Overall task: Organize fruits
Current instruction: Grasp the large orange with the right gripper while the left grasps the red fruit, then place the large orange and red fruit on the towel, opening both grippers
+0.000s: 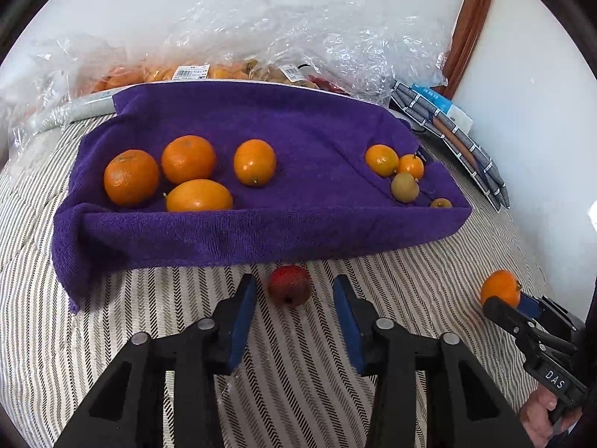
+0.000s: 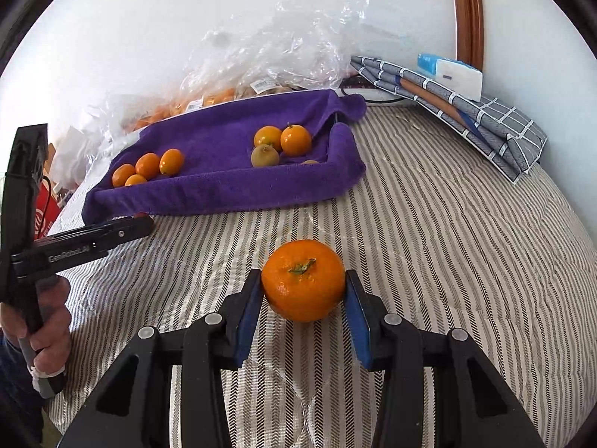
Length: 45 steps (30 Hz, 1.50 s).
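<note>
A purple towel-lined tray (image 1: pixel 261 231) holds several oranges (image 1: pixel 188 158) on its left and small citrus fruits with a greenish one (image 1: pixel 405 186) on its right. A small red fruit (image 1: pixel 290 284) lies on the striped cloth just before the tray, between the fingertips of my open left gripper (image 1: pixel 294 291), untouched. My right gripper (image 2: pixel 304 291) is shut on a mandarin (image 2: pixel 303 285) with a green stem, resting on the cloth. That mandarin also shows in the left wrist view (image 1: pixel 500 286).
Clear plastic bags of fruit (image 1: pixel 231 67) lie behind the tray by the wall. Folded grey checked cloth (image 2: pixel 466 112) with a white box (image 2: pixel 453 76) lies at the back right. A wooden frame (image 2: pixel 466 11) leans on the wall.
</note>
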Each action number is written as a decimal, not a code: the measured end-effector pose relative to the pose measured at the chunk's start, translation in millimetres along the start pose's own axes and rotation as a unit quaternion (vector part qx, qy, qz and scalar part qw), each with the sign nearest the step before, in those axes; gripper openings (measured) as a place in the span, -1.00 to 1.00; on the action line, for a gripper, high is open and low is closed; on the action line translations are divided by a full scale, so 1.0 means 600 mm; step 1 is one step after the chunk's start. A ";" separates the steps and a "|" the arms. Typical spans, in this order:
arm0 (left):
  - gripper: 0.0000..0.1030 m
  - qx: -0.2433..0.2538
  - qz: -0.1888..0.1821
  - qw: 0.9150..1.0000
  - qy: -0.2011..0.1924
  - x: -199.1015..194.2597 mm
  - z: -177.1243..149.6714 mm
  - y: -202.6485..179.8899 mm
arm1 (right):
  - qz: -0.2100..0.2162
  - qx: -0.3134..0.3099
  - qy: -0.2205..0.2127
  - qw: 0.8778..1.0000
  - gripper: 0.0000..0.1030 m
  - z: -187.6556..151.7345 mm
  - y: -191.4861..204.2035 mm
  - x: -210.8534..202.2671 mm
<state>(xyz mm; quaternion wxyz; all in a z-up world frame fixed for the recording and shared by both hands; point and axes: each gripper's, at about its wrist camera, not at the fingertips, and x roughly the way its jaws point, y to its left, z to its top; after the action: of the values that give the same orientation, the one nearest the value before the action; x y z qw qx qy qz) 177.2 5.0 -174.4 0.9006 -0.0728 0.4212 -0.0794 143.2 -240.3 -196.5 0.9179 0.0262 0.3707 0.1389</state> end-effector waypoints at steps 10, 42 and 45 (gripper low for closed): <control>-0.56 0.010 0.008 1.000 -0.024 -0.036 0.001 0.019 | 0.003 0.002 -0.009 1.000 -0.16 0.013 0.015 -0.002; -0.56 -0.072 0.050 0.994 -0.068 0.005 0.162 0.174 | 0.022 -0.079 -0.038 0.996 -0.16 0.198 0.143 0.104; -0.56 -0.067 0.055 0.994 -0.059 0.030 0.170 0.174 | 0.022 -0.087 -0.024 0.996 -0.17 0.194 0.151 0.131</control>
<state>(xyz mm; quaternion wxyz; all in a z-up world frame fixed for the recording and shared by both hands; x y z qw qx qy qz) 275.7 109.8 -144.1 0.9198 -0.1143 0.3754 0.0036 255.6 -125.2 -151.5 0.9220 -0.0418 0.3346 0.1903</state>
